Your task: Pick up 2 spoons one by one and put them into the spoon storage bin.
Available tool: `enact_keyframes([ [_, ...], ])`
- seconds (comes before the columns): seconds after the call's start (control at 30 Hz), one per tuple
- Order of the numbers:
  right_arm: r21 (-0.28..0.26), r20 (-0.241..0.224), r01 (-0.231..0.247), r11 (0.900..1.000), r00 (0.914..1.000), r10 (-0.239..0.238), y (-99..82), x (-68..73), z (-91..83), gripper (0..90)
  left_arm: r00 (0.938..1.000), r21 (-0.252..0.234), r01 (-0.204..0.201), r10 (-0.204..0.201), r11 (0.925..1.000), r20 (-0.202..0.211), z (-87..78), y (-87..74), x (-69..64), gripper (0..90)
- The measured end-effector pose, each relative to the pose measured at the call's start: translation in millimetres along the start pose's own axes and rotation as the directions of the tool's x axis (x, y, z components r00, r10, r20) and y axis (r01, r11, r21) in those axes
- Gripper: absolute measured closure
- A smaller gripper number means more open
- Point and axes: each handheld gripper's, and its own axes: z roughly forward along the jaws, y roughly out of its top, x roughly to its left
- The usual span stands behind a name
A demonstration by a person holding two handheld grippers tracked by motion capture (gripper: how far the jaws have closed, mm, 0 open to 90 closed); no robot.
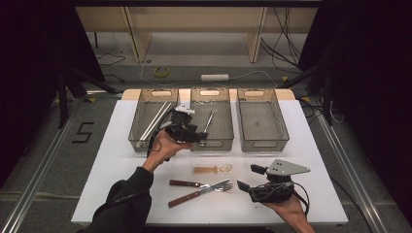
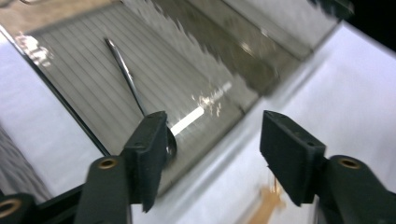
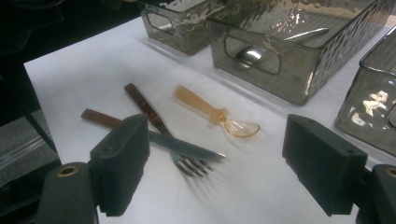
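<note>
From above, my left gripper [image 1: 198, 136] hovers at the near end of the middle bin [image 1: 222, 139], where a metal spoon [image 1: 209, 121] lies; my right gripper [image 1: 247, 178] rests low by the table's near edge.

Along my left gripper [image 2: 212, 156] the jaws stand apart with nothing between them — the spoon [image 2: 126, 77] sits in the bin beyond.

Along my right gripper [image 3: 217, 170] the jaws gape wide (nothing held); ahead lie an amber plastic spoon [image 3: 215, 113], a knife [image 3: 154, 139] and a fork [image 3: 161, 125], crossed.
</note>
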Motion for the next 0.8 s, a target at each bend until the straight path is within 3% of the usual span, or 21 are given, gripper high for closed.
enact_keyframes([
  [0.17, -0.005, -0.004, 0.006, 1.0000, 1.0000, -0.006, 0.7, 0.9, -0.2, 24.0, 0.9986, 0.012, -0.049, 0.049, 0.9987, 0.019, -5.1, -4.8, -8.6, 33.3],
  [0.47, -0.007, -0.003, 0.006, 1.0000, 1.0000, -0.006, -0.1, 0.7, -1.3, 23.9, 0.9952, 0.045, -0.091, 0.090, 0.9948, 0.038, -8.5, -14.2, -15.3, 28.8],
  [0.67, -0.005, -0.003, 0.011, 0.9999, 0.9999, -0.011, 0.4, 1.7, -0.7, 24.0, 0.9903, 0.080, -0.135, 0.132, 0.9876, 0.043, -6.0, -18.5, -21.9, 27.7],
  [0.77, -0.004, -0.003, 0.013, 0.9999, 0.9999, -0.013, 0.5, 1.7, -1.2, 23.9, 0.9837, 0.127, -0.178, 0.174, 0.9758, 0.046, -2.5, -20.8, -23.3, 27.5],
  [0.8, -0.004, -0.003, 0.012, 0.9999, 0.9999, -0.012, 0.5, 1.7, -1.3, 23.9, 0.9837, 0.131, -0.178, 0.173, 0.9752, 0.049, -1.6, -21.4, -23.9, 27.5],
])
